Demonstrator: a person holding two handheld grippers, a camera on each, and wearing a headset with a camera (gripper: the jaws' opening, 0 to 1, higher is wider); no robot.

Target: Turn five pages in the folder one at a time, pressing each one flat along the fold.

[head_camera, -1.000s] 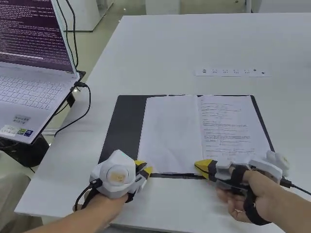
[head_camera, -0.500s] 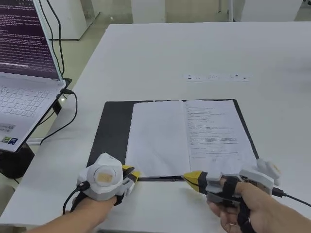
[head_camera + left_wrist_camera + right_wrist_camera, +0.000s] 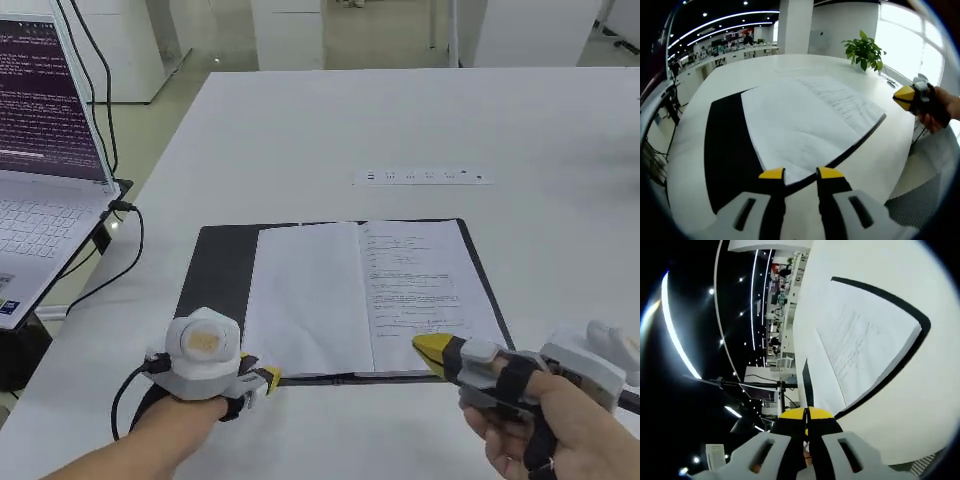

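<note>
Folder: black folder (image 3: 215,275) lies open and flat on the white bench (image 3: 400,110), near its front edge, between the two hands.
Pages: a blank sheet (image 3: 305,295) lies on the left of the fold and a printed sheet (image 3: 420,285) on the right; both lie flat, and a strip of bare black cover shows to the left of the blank sheet.
Left hand-held gripper: the left hand-held gripper (image 3: 262,378) sits at the folder's near edge, by the lower left corner of the blank sheet. In the left gripper view its yellow tips (image 3: 801,173) stand a little apart, released, with the folder's edge just ahead of the gap and nothing clamped.
Right hand-held gripper: the right hand-held gripper (image 3: 428,348) points its yellow tip over the lower right part of the printed sheet; whether it touches the paper cannot be told. In the right gripper view its tips (image 3: 806,413) are clenched together with nothing between them.
Around: a power strip (image 3: 415,177) lies on the bench beyond the folder; an open laptop (image 3: 40,130) stands to the left, with a black cable (image 3: 100,270) hanging beside it.
</note>
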